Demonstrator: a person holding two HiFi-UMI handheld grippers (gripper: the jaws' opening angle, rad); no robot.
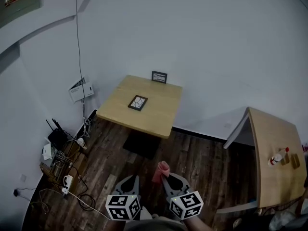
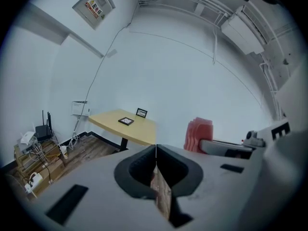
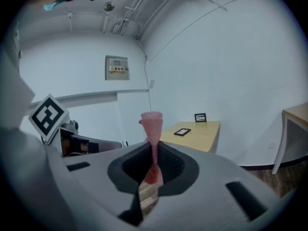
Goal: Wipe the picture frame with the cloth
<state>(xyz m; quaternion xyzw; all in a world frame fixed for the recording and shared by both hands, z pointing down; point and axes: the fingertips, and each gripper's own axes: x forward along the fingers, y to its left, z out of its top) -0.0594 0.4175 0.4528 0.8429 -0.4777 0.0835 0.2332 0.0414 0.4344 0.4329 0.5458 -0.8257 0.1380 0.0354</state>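
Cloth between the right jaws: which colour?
The cloth is pink, clearest in the right gripper view.

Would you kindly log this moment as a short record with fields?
left claw: shut, nothing in it
right claw: shut on the pink cloth, which sticks up past the tips
table: some way ahead of both claws
flat frame: lying near the table's middle
upright frame: standing at the table's far edge
wiping: not yet begun; cloth touches neither frame
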